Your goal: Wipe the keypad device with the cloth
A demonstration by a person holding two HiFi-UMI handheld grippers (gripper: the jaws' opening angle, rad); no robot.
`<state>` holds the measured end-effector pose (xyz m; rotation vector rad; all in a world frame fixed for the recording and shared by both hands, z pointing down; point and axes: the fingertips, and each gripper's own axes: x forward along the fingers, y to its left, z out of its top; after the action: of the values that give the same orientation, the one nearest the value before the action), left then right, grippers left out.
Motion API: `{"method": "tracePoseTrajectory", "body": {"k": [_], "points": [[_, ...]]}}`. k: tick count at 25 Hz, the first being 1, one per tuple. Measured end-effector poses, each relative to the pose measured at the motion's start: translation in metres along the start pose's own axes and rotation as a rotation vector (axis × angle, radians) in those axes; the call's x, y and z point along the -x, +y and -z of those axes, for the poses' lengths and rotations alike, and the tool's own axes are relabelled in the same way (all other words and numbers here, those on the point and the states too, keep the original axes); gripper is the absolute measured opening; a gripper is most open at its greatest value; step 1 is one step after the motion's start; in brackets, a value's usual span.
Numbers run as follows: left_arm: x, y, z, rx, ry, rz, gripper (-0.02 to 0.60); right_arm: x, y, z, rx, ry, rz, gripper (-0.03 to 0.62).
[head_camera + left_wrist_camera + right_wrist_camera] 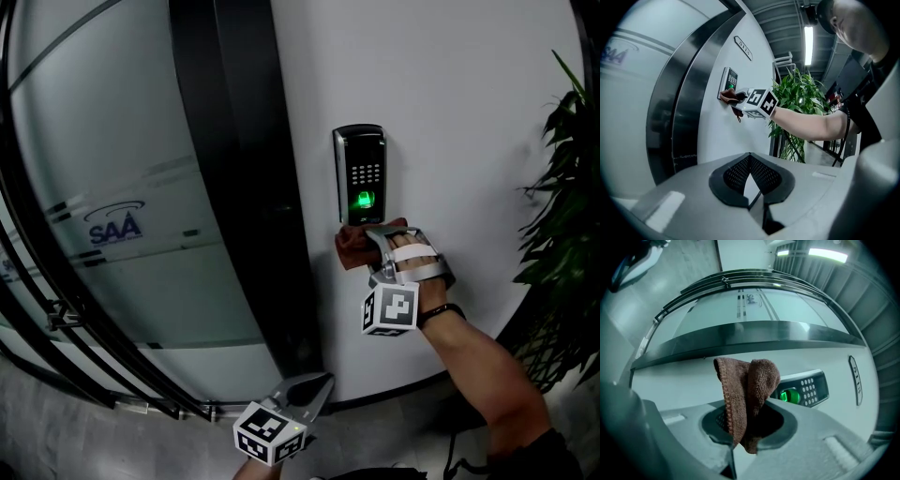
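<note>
With my right gripper (373, 242) clamped on the cloth (351, 249) just below the keypad device (360, 173), and my left gripper (316, 382) closed and empty, I judged wiping needed an upward press next.

Fuzzy brown cloth (746, 399); glossy black keypad device (360, 174).

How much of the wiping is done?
Done: the right tool has the brown cloth pinched in it. In hand: the cloth sits at the wall just under the keypad device, by its bottom edge. Left: rubbing over the buttons and green light; I can't tell if any of it is wiped yet. The left tool hangs down low, shut and empty.
</note>
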<state>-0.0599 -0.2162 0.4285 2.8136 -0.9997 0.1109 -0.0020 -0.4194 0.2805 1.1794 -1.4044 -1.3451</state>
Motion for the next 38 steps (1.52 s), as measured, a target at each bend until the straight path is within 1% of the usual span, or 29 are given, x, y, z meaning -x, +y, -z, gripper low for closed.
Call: {"method": "tracePoseTrajectory", "body": {"k": [6,8,9,10,11,12,14,16,17,18,19,21,24,26,28,30,35,38], "points": [[0.014,0.006,0.009,0.018,0.014,0.03,0.017,0.002,0.015,0.014,-0.027,0.065,-0.048,0.054],[0.018,0.007,0.016,0.017,0.023,0.04,0.017,0.011,0.027,0.014,-0.088,0.063,-0.082,0.054],[0.02,0.008,0.019,0.014,0.029,0.046,0.017,0.017,0.036,0.014,-0.142,0.055,-0.112,0.054],[0.021,0.008,0.023,0.011,0.036,0.053,0.017,0.025,0.048,0.013,-0.217,0.043,-0.153,0.054],[0.022,0.007,0.028,0.008,0.044,0.062,0.017,0.036,0.061,0.011,-0.314,0.03,-0.205,0.054],[0.023,0.006,0.032,0.008,0.052,0.072,0.017,0.048,0.077,0.008,-0.434,0.012,-0.27,0.054],[0.025,0.002,0.041,0.014,0.064,0.09,0.017,0.079,0.111,0.001,-0.737,-0.044,-0.429,0.054],[0.029,-0.003,0.046,0.023,0.065,0.097,0.017,0.117,0.143,-0.005,-1.08,-0.117,-0.591,0.054],[0.03,-0.007,0.047,0.026,0.062,0.094,0.017,0.136,0.154,-0.007,-1.227,-0.152,-0.654,0.054],[0.032,-0.01,0.048,0.028,0.057,0.089,0.017,0.156,0.162,-0.007,-1.335,-0.184,-0.696,0.054],[0.034,-0.015,0.048,0.029,0.051,0.082,0.017,0.175,0.166,-0.007,-1.401,-0.21,-0.716,0.054],[0.035,-0.025,0.046,0.029,0.035,0.068,0.017,0.207,0.168,-0.001,-1.444,-0.237,-0.71,0.054],[0.03,-0.045,0.041,0.04,0.011,0.045,0.017,0.242,0.167,0.02,-1.434,-0.229,-0.659,0.054],[0.024,-0.06,0.04,0.053,0.002,0.027,0.017,0.26,0.167,0.037,-1.457,-0.222,-0.652,0.054],[0.019,-0.077,0.042,0.068,0.001,0.005,0.017,0.279,0.167,0.051,-1.511,-0.224,-0.668,0.054],[0.017,-0.094,0.046,0.08,0.006,-0.024,0.017,0.297,0.166,0.062,-1.543,-0.238,-0.681,0.054],[0.017,-0.133,0.06,0.108,0.024,-0.112,0.017,0.34,0.166,0.088,-1.549,-0.279,-0.723,0.054],[0.024,-0.154,0.064,0.098,0.018,-0.182,0.017,0.358,0.171,0.101,-1.538,-0.304,-0.756,0.054]]}}
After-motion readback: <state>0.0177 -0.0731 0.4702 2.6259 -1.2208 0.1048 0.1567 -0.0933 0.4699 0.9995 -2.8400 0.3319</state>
